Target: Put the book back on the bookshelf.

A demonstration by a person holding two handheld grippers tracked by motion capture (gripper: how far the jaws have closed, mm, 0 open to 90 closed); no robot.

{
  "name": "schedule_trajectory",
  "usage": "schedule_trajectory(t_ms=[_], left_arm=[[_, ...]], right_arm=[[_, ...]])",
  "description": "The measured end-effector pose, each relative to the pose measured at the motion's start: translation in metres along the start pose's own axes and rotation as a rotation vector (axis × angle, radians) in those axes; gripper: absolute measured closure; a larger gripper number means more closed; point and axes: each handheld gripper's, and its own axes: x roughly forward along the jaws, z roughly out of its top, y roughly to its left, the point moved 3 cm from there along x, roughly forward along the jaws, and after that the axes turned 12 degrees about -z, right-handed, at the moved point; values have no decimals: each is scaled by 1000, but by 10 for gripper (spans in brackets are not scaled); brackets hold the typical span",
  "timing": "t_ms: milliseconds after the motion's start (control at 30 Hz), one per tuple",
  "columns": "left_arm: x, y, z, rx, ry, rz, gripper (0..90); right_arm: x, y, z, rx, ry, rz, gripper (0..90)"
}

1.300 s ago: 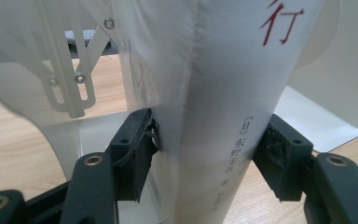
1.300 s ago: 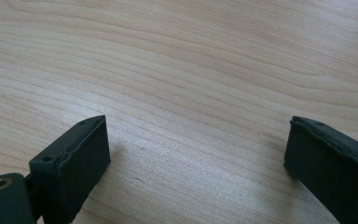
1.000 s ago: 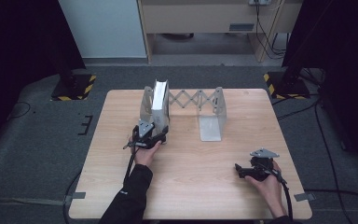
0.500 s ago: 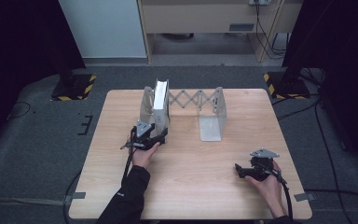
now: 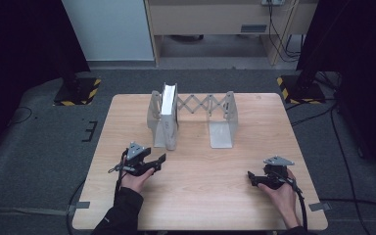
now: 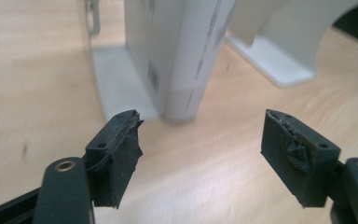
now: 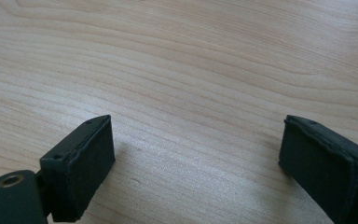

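Your left gripper (image 5: 160, 160) sits low over the worktop (image 5: 215, 196), jaws spread wide with nothing between them, pointing at the one white book (image 5: 169, 117) just ahead. In the left gripper view the book (image 6: 177, 51) stands upright, its spine corner facing the gap. Your right gripper (image 5: 252, 177) rests near the front right, well apart from it, jaws spread too, bare wood beneath. One rack (image 5: 203, 105) with two end plates holds the book against its left plate.

Left gripper (image 5: 157, 162) was held low with jaws spread wide; right gripper (image 5: 251, 178) likewise stood wide apart.
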Motion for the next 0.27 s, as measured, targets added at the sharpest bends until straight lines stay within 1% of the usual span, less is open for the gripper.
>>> schedule_trajectory(t_ms=[33,100,133,167,200,267], left_arm=[[-3,1,-6,-6,23,5,260],[-9,2,-13,-22,50,4,246],[-11,3,-16,-25,63,4,243],[-13,4,-18,-22,71,4,235],[-17,5,-22,-18,76,3,232],[-21,8,-27,-10,84,-4,214]], right_arm=[[0,-1,0,1,-3,5,115],[-1,-3,0,23,-7,8,136],[-2,-4,-1,23,-8,7,143],[-3,-5,-1,28,-5,3,147],[-3,-7,-1,24,-4,0,147],[-5,-11,0,33,-15,-8,149]])
